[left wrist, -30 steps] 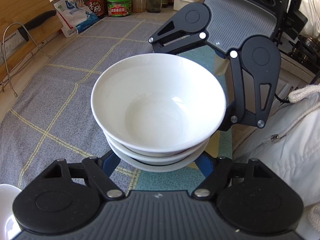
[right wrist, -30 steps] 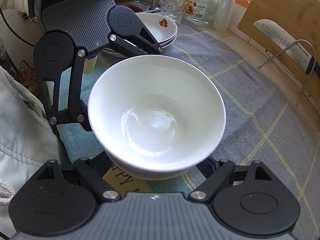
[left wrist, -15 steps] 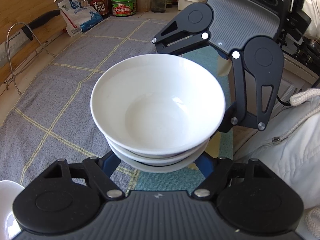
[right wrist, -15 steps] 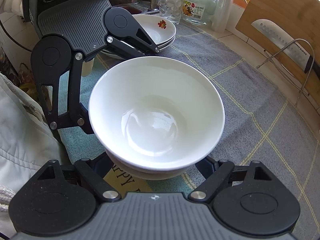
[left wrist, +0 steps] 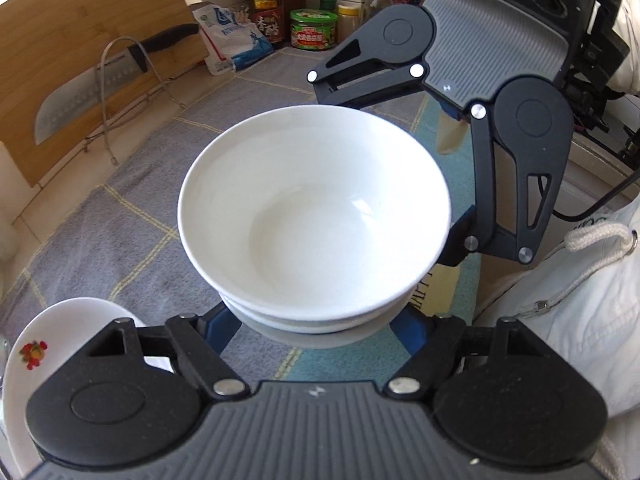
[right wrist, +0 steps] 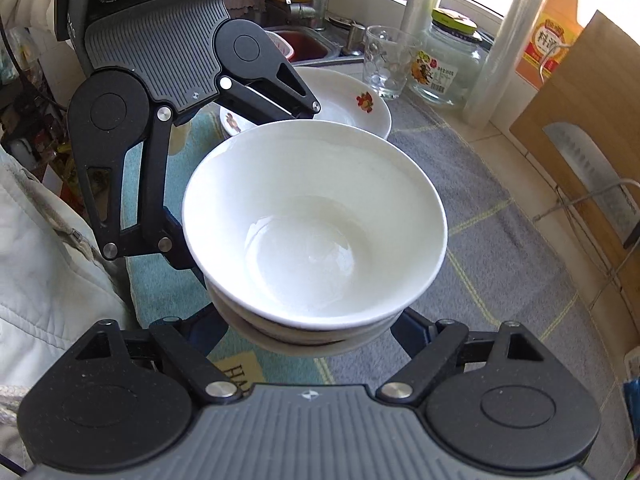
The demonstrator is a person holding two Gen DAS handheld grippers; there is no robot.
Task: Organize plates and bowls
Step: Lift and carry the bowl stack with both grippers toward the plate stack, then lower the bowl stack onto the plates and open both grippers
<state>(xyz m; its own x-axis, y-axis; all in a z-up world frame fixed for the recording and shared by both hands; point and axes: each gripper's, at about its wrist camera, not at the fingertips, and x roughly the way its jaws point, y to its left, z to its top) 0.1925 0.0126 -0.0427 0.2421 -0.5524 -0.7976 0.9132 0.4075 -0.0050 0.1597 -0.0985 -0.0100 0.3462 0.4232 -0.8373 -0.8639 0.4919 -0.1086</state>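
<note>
Two grippers hold a stack of white bowls over the counter.

The stack of white bowls (left wrist: 316, 216) sits between both grippers, above the grey checked cloth (left wrist: 132, 216) on the counter. The left gripper (left wrist: 316, 324) has its blue fingers (left wrist: 218, 326) pressed on the low part of the stack from one side. The right gripper (right wrist: 308, 332) is clamped on the stack from the other side. The flowered plates (right wrist: 352, 108) sit on the cloth near the sink end of the counter. A knife (left wrist: 80, 96) leans in a wire rack by the wooden board (left wrist: 60, 40) at the counter's back edge. A person's white jacket (left wrist: 568, 288) is at the front edge.
</note>
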